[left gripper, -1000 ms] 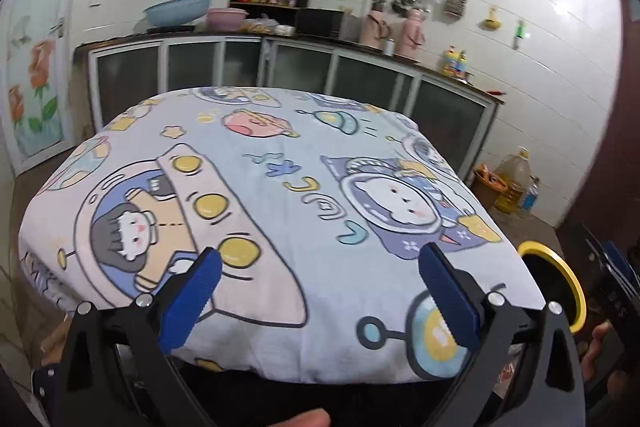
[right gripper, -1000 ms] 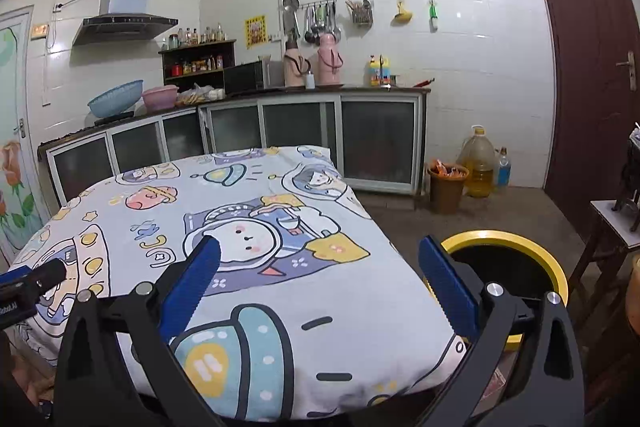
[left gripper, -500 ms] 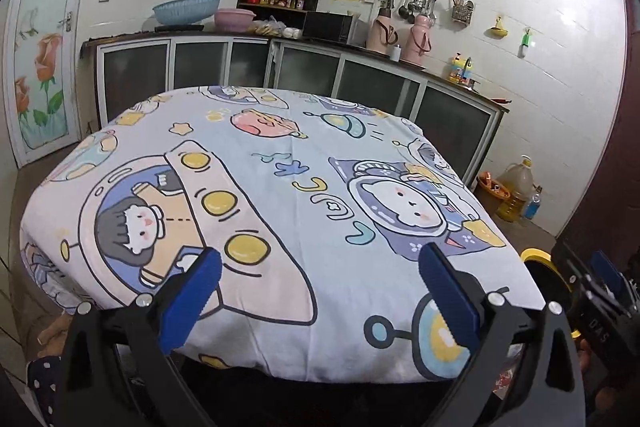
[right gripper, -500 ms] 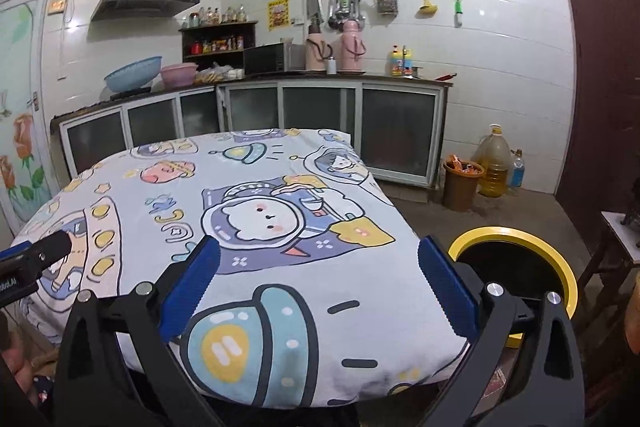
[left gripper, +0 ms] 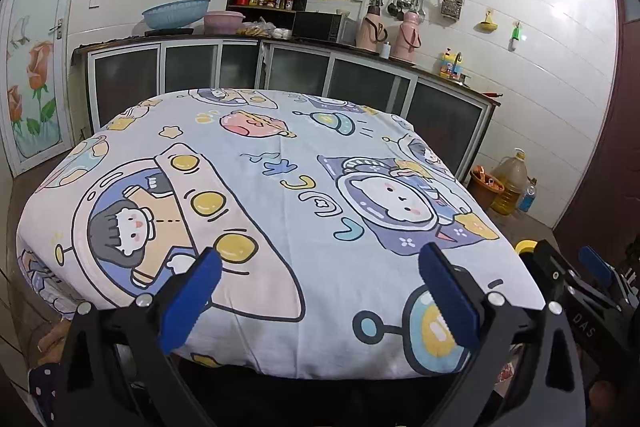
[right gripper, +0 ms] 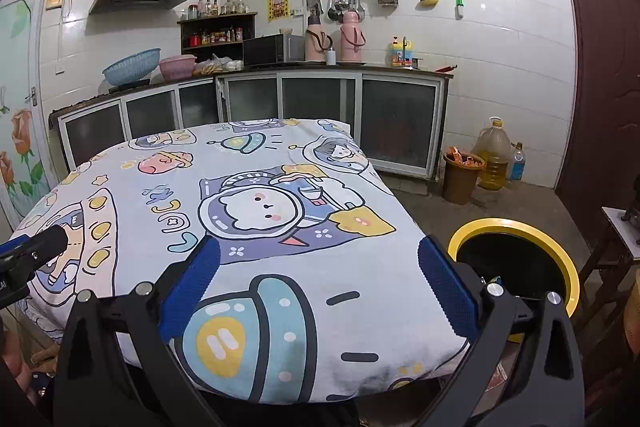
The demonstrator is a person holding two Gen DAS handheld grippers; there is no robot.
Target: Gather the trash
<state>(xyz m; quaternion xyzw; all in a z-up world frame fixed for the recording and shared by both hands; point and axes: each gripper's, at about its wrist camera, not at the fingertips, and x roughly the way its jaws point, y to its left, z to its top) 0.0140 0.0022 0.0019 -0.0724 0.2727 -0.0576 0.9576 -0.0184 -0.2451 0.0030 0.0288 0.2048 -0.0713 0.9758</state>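
From the left wrist view, the left gripper (left gripper: 320, 291) hangs with fingers spread wide and empty over the near edge of the bench draped in a pale cartoon-astronaut cloth (left gripper: 280, 163), and no trash shows anywhere on it. From the right wrist view, the right gripper (right gripper: 320, 287) is likewise agape and empty, with the black bin with a yellow round rim (right gripper: 560, 259) on the floor just right of it, so the right hand is nearer.

the cloth (right gripper: 280, 267) on the surface was pale blue, printed with cartoon astronauts, rockets and yellow dots. the bin (right gripper: 560, 259) had a yellow rim and black inside. each gripper (left gripper: 320, 291) (right gripper: 320, 283) was black with blue pads. two flasks (right gripper: 352, 39) were pink, the wall tiles (right gripper: 500, 47) white.
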